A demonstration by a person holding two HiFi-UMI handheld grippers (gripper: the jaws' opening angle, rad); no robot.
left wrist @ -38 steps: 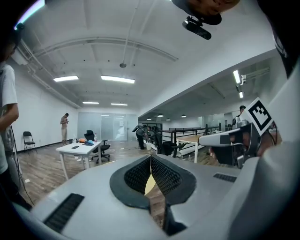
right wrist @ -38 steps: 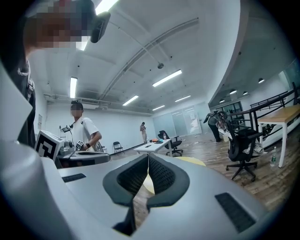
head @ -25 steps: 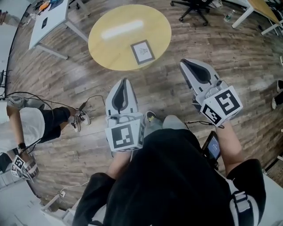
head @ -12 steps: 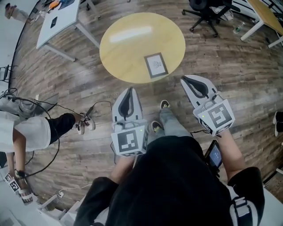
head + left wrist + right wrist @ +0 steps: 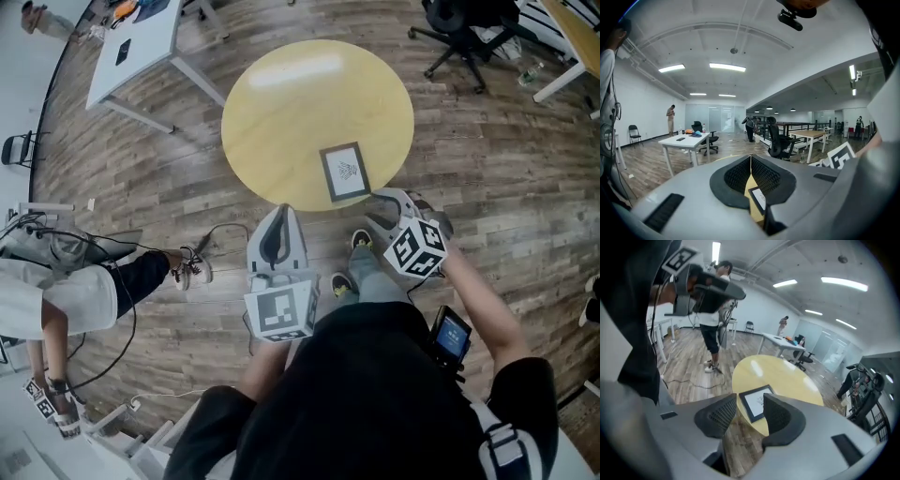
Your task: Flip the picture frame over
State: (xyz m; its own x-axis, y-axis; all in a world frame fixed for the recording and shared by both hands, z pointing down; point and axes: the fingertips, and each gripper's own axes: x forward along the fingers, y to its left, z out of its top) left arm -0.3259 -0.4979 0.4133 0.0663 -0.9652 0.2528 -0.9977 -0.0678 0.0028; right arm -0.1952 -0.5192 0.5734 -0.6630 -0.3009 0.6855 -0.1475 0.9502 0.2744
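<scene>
L gripper jaws together, near level; R gripper tilted down, jaws opening, nothing between.

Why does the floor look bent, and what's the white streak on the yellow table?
Head view: the wide lens bows the floor planks; the streak on the table is likely reflected ceiling light. Right gripper view: corners go dark.

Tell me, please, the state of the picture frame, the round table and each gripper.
picture frame: flat on the table, picture side up, untouched.
round table: upright, bearing the frame near its edge.
left gripper: jaws together, empty.
right gripper: jaws opening, nothing between them.
</scene>
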